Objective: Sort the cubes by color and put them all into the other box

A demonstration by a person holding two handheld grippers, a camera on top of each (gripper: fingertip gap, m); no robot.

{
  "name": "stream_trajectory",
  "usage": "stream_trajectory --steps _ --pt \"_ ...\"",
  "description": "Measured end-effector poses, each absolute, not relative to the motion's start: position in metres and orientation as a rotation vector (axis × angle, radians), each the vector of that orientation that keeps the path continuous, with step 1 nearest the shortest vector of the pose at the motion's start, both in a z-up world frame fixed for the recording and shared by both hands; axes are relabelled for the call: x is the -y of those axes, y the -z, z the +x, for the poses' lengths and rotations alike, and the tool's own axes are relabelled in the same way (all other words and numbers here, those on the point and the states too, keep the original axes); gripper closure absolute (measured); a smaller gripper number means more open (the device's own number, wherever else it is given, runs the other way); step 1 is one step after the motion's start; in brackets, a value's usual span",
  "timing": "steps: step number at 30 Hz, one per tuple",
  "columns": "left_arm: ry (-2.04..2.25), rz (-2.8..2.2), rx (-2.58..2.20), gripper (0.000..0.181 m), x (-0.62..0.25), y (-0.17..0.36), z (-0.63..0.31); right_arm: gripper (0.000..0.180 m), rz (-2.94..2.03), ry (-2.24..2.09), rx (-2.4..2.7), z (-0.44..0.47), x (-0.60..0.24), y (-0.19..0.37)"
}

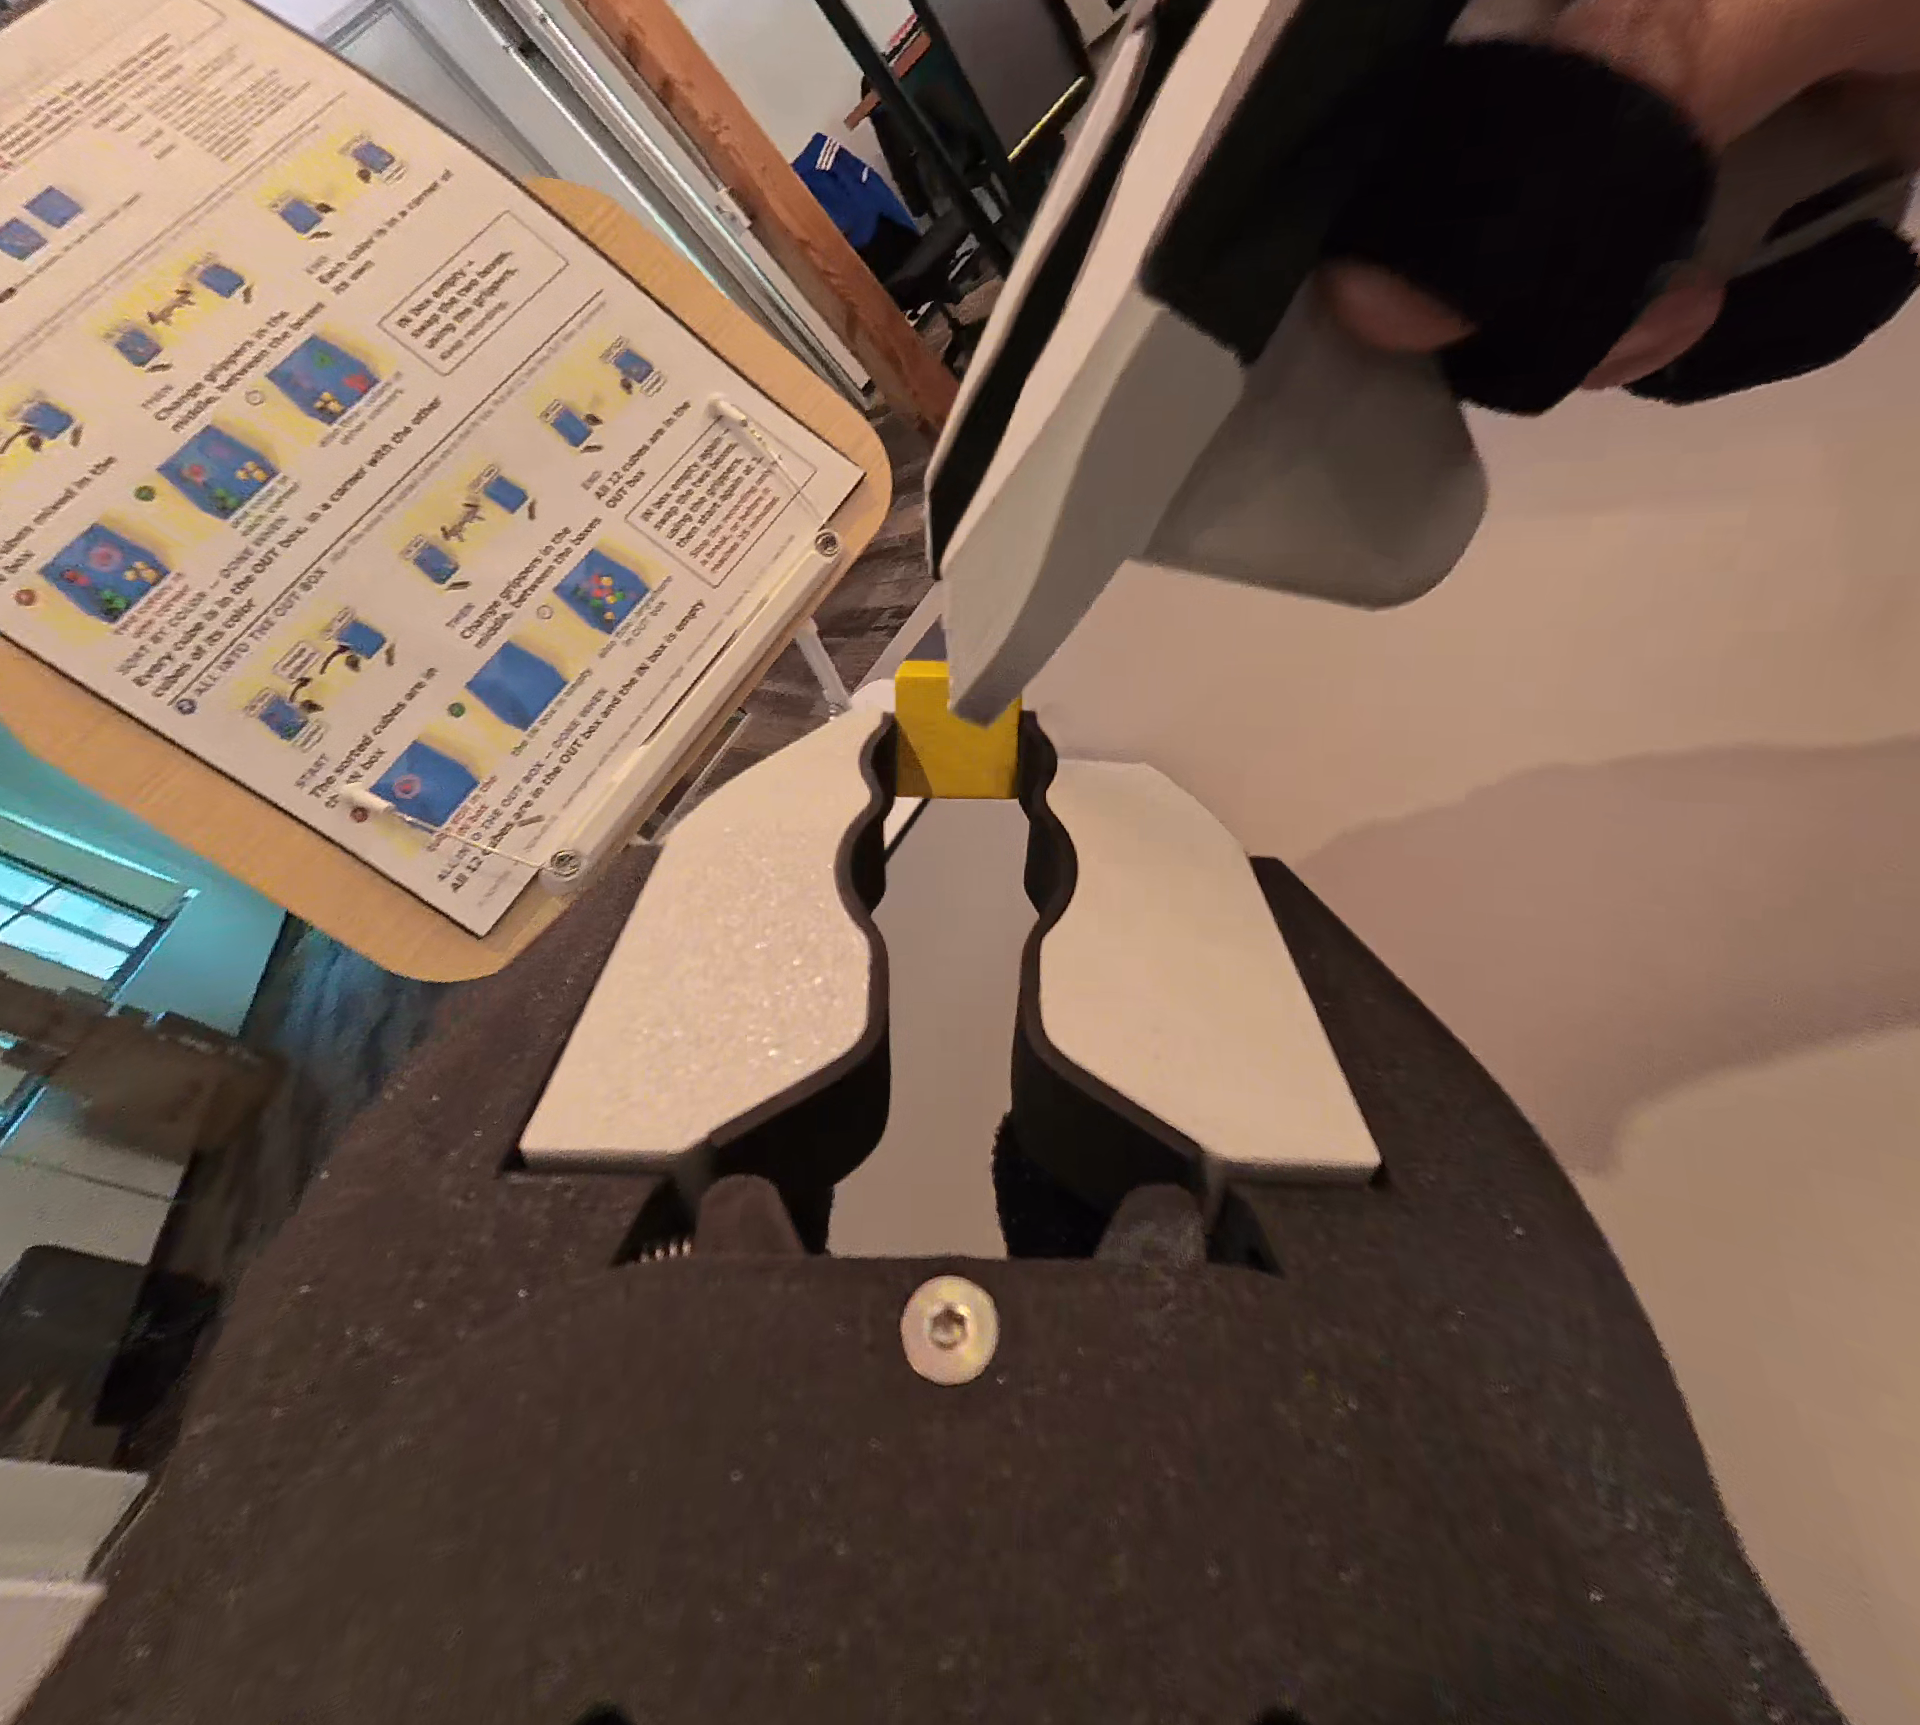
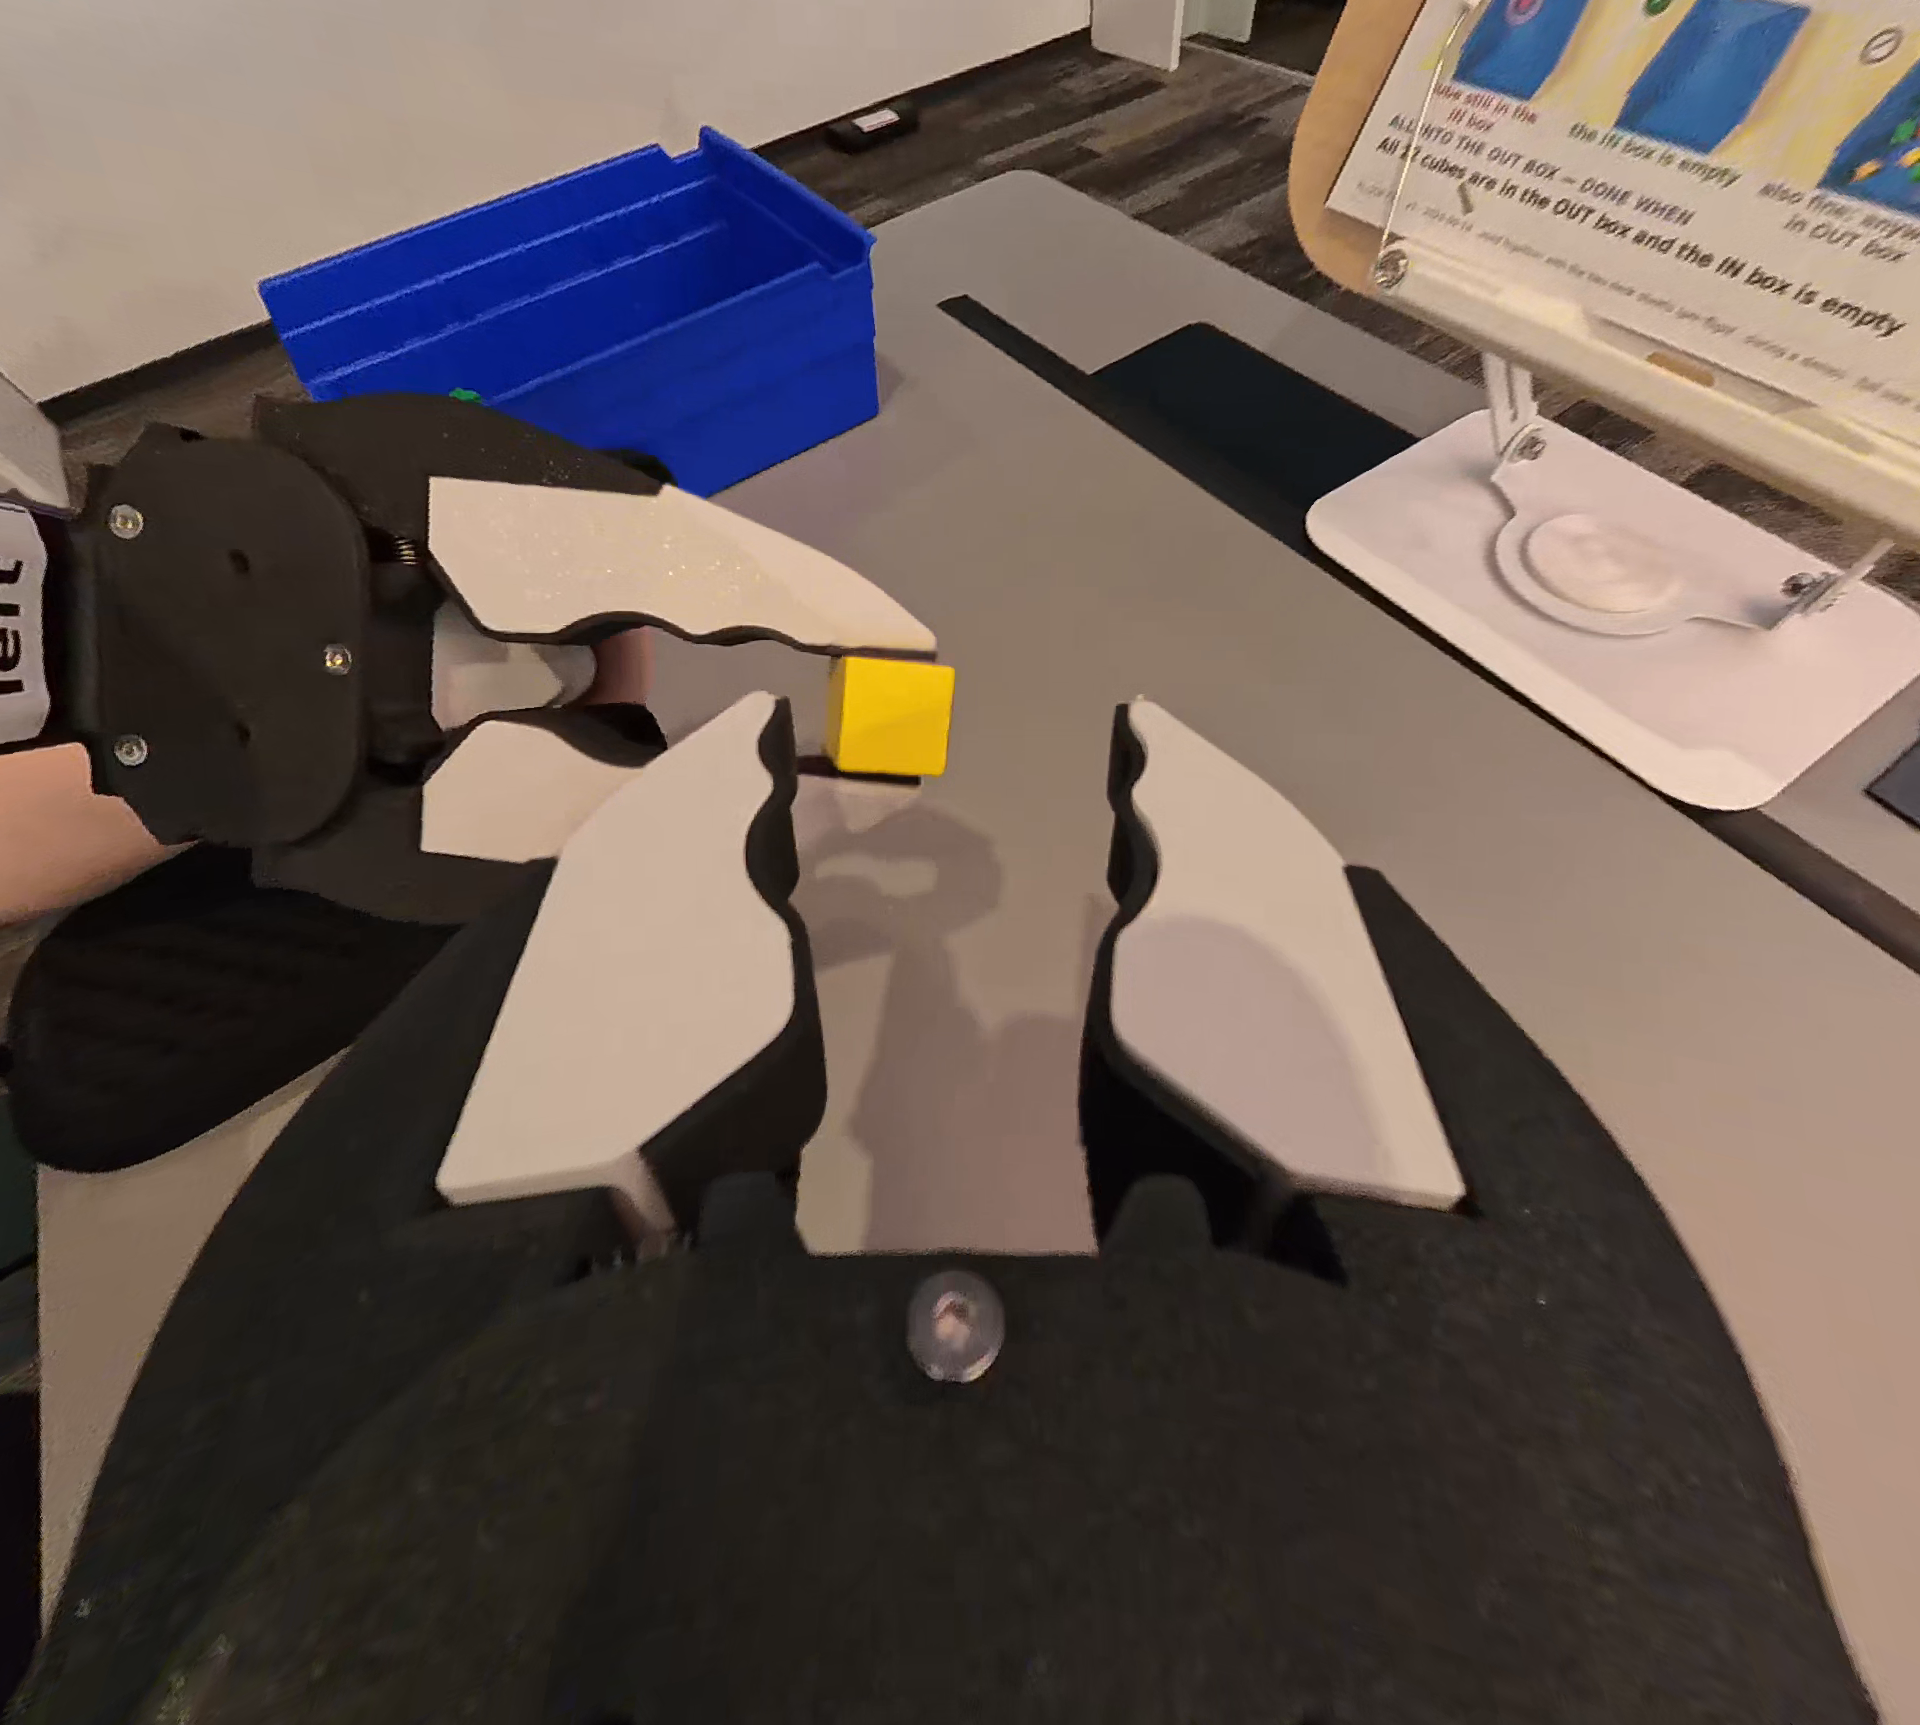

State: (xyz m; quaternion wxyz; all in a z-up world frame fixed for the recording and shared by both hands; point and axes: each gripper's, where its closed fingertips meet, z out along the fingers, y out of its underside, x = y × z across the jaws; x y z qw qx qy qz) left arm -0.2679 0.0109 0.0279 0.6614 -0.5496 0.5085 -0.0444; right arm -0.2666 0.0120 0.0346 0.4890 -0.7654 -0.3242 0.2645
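Yellow cube (image 2: 891,717) pinched at left gripper (image 2: 878,714) tips above grey surface (image 2: 1143,532) | right gripper (image 2: 951,730) spread, empty | likely light, rigid; grip flat faces | blue box (image 2: 582,304) far-left.

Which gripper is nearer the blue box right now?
Left. The left gripper, shut on the yellow cube, is just in front of the blue box, overlapping its near wall in the right wrist view. The right gripper is open, farther back over the table.
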Motion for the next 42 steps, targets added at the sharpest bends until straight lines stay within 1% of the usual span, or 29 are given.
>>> stream_trajectory --steps 2,7,11,14,20,21,25,27,30,32,36,38,42 --pt "0.095 -1.229 -1.162 0.159 -0.009 -0.027 -0.265 0.123 -1.883 -0.649 0.789 -0.267 -0.013 -0.029" --pt "0.084 -1.225 -1.169 0.159 -0.007 -0.026 -0.260 0.133 -1.930 -0.762 0.812 -0.272 -0.008 -0.021" --pt "0.064 -1.204 -1.184 0.159 -0.004 -0.029 -0.258 0.137 -1.938 -0.791 0.823 -0.274 -0.006 -0.019" --pt "0.046 -1.190 -1.201 0.159 -0.002 -0.028 -0.257 0.156 -1.933 -0.832 0.875 -0.278 0.001 -0.019" --pt "0.061 -1.209 -1.187 0.158 -0.002 -0.023 -0.257 0.157 -1.942 -0.822 0.900 -0.278 0.000 -0.014" --pt "0.054 -1.205 -1.168 0.156 -0.003 -0.024 -0.258 0.157 -1.938 -0.798 0.898 -0.276 -0.003 -0.014" --pt "0.067 -1.252 -1.103 0.135 -0.008 -0.024 -0.265 0.157 -1.901 -0.635 0.884 -0.258 -0.017 -0.021" --pt "0.103 -1.326 -1.065 0.128 -0.015 -0.017 -0.270 0.157 -1.863 -0.508 0.852 -0.239 -0.028 -0.032" --pt "0.159 -1.468 -0.980 0.123 -0.028 0.001 -0.280 0.157 -1.787 -0.211 0.769 -0.194 -0.046 -0.058" --pt "0.175 -1.554 -0.939 0.124 -0.036 0.017 -0.287 0.157 -1.746 -0.038 0.699 -0.161 -0.052 -0.076" --pt "0.103 -1.619 -0.909 0.130 -0.050 0.044 -0.299 0.157 -1.723 0.165 0.548 -0.094 -0.058 -0.102" --pt "0.058 -1.611 -0.922 0.133 -0.052 0.053 -0.302 0.157 -1.737 0.250 0.471 -0.056 -0.060 -0.108" --pt "0.031 -1.636 -0.959 0.133 -0.052 0.069 -0.302 0.157 -1.773 0.389 0.301 0.025 -0.054 -0.114"
